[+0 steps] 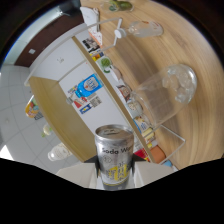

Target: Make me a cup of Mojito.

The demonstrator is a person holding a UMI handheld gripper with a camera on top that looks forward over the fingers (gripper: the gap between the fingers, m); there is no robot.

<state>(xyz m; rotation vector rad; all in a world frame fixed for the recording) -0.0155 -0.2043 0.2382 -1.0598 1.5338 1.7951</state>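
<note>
Gripper [114, 172] pinches soda can [114, 152] w/ both fingers, lifted & tilted over wooden counter [200, 45]. Glass [165, 95] w/ ice sits just beyond. Ice looks in; soda pour prob. next, no liquid seen yet.

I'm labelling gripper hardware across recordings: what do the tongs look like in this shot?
Little of the tongs shows. The two fingers are dark, nearly black, tapering to pointed tips, set on a pale, whitish body that widens behind them. No cables, markings or sleeve are visible, and the lower part is masked off in black.
</note>
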